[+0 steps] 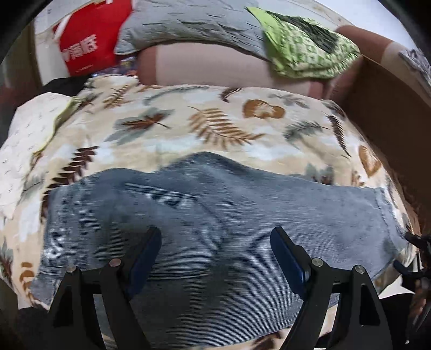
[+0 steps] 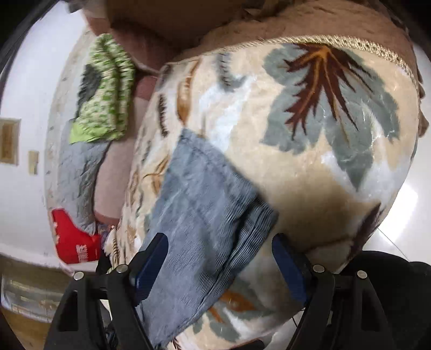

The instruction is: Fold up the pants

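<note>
Soft, limp ribbed pants (image 1: 215,215) lie flat on the leaf blanket (image 1: 210,121), best pinched at the hem edge toward 3 o'clock, beneath both tongs, left (image 1: 215,242) and right (image 2: 219,250), spread wide and empty.

Bed under leaf-print blanket (image 1: 215,121): blue-grey pants (image 1: 215,215) flat mid-blanket; grey pillow (image 1: 188,21), green cloth (image 1: 301,51), red bag (image 1: 89,35) along far edge.

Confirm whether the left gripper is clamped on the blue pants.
No: the left gripper is wide open, hovering above the blue pants spread on the leaf-print blanket.
</note>
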Available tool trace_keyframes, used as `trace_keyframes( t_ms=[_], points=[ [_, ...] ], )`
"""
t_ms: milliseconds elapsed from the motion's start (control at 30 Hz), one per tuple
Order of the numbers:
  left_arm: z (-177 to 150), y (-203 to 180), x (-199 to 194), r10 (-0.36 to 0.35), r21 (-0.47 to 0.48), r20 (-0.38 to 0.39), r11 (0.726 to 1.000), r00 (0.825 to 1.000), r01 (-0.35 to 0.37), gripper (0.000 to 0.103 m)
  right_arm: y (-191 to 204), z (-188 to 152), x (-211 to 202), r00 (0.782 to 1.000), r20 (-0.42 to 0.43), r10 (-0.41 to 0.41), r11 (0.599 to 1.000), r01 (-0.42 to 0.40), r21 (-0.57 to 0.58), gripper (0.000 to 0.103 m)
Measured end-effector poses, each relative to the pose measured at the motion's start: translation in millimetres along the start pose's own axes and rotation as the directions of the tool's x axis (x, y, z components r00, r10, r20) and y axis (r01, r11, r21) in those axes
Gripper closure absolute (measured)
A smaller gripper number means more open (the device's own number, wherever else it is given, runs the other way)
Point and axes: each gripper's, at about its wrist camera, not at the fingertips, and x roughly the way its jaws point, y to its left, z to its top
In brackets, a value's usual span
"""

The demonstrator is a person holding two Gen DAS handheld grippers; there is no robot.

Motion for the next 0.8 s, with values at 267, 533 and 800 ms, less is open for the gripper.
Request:
trace_keyframes(
  t_ms=[267,533,800],
  points=[
    [3,-72,25,-0.072,0.069,-0.061,0.995,0.996,0.076,0.02,-2,15,6,1.0,0.023,-0.014,1.0,0.014,-0.001,0.052],
    [-22,-146,86,0.092,0.324,-0.193,0.946,0.977,-0.025,0.017,-6,25,12,1.0,-0.005,-0.029,1.0,0.029,0.004,0.061],
    [-13,-132,62,0.076,0.286,-0.083,0.957,0.994,-0.05,0.014,23,23,14,0.995,0.021,-0.093,0.986,0.095,-0.14,0.076]
  ],
)
